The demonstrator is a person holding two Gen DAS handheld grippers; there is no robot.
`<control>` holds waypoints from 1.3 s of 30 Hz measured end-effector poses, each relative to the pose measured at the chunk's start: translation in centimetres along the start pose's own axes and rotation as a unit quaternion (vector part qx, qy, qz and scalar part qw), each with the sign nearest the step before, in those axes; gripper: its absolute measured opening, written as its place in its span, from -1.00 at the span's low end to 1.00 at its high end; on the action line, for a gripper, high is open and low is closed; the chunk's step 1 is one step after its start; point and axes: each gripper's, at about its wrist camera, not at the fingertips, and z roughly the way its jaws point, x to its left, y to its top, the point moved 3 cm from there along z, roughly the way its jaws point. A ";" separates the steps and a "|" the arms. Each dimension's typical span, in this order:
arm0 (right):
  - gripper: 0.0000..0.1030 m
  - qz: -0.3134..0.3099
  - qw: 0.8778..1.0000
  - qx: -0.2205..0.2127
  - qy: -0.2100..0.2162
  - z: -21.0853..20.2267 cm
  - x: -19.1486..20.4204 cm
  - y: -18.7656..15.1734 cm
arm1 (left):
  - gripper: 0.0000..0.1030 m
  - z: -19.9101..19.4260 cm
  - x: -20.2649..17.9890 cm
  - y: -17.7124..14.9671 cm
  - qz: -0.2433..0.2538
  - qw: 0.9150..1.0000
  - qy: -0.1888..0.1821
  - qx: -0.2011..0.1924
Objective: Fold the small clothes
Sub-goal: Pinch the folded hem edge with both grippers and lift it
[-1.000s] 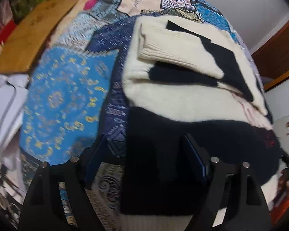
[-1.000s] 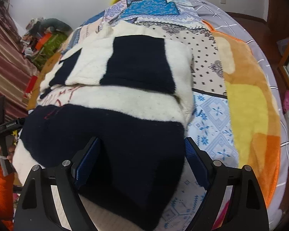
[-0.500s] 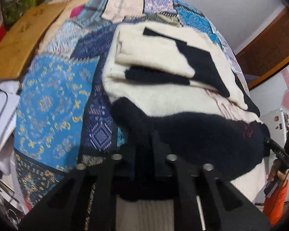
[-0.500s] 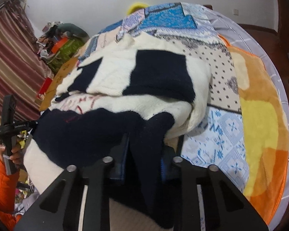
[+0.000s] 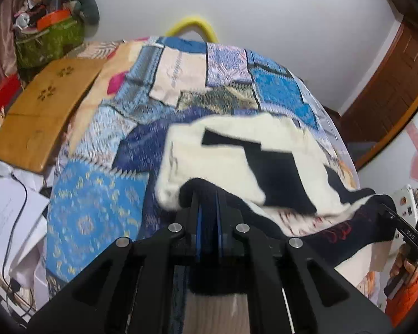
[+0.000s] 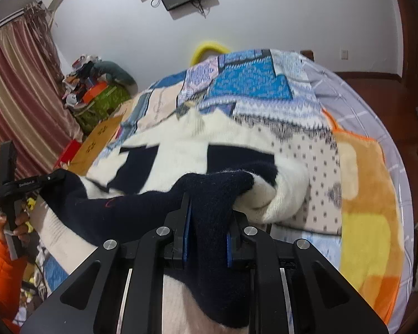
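On the patchwork-quilted bed (image 5: 103, 211), the cream-and-navy knitted sweater (image 5: 237, 150) lies half folded, the left gripper (image 5: 208, 217) and right gripper (image 6: 206, 222) each pinching its navy hem in closed jaws; carry both corners level and forward together.

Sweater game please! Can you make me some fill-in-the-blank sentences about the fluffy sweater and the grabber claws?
1. The sweater is cream-white and ____.
2. Both the left gripper and the right gripper are ____ on the sweater's dark hem.
3. The sweater lies on a patchwork ____ covering the bed.
4. The blanket beside the sweater in the right wrist view is yellow and ____.

Missing words: black; shut; quilt; orange
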 end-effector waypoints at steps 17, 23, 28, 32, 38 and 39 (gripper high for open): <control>-0.68 0.013 0.999 0.037 -0.024 6.6 -3.8 1.9 | -0.83 10.0 4.1 1.8 -0.039 0.996 0.062 0.054; -0.68 0.041 0.999 0.032 -0.006 5.5 -4.5 2.0 | -0.76 10.0 4.6 1.8 -0.030 0.996 0.073 0.052; -0.64 0.045 0.998 0.032 -0.012 3.9 -4.6 1.7 | -0.47 9.4 4.9 1.6 -0.028 0.995 0.083 0.053; -0.56 0.042 0.998 0.023 -0.035 2.3 -4.6 1.7 | -0.32 8.2 5.0 1.3 -0.012 0.994 0.095 0.048; -0.55 0.052 0.996 0.022 -0.071 -0.1 -6.2 1.4 | -0.19 6.3 5.2 0.7 0.000 0.993 0.106 0.046; -0.55 0.051 0.996 0.024 -0.072 -0.4 -6.2 1.3 | -0.15 6.0 5.3 0.6 -0.001 0.993 0.105 0.045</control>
